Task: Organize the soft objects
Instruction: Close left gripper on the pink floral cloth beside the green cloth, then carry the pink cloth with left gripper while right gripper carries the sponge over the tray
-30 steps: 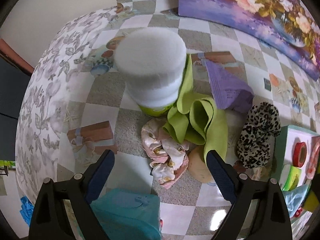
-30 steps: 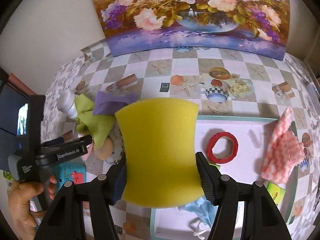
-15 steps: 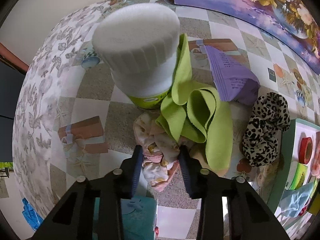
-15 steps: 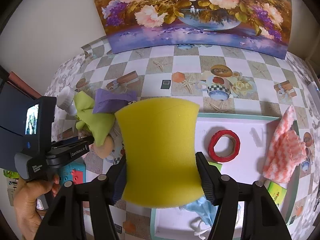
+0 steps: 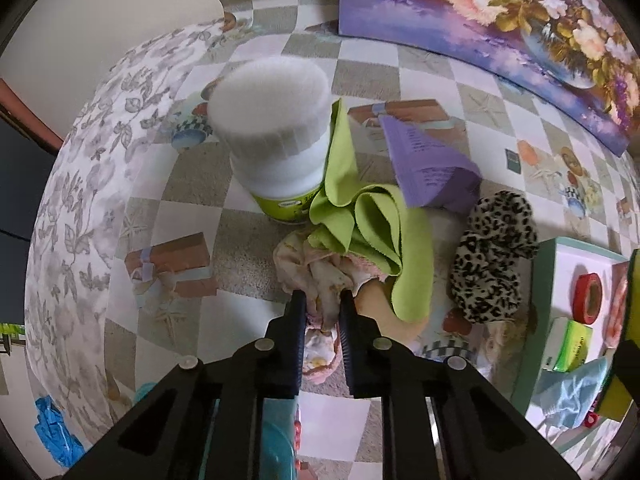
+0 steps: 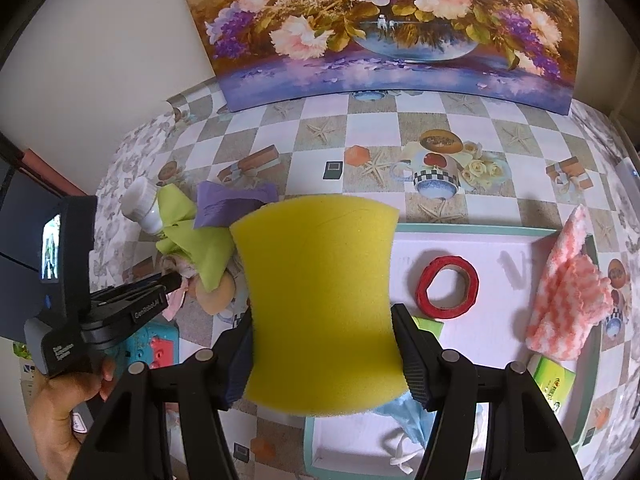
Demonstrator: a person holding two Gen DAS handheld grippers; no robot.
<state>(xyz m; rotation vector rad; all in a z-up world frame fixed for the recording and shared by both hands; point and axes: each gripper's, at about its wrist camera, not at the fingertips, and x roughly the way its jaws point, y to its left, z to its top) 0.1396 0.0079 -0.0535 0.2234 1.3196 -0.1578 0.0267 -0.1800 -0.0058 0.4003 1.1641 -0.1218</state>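
Sponge (image 6: 324,300): yellow, sides pinched in.

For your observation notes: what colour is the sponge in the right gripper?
Yellow sponge, clearest in the right wrist view.

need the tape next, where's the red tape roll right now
In the right wrist view the red tape roll lies flat in the white tray, right of the yellow sponge and left of the pink-and-white cloth.

Porous matt yellow sponge (image 6: 324,300); soft green cloth (image 5: 372,228); glossy tablecloth (image 5: 192,196).
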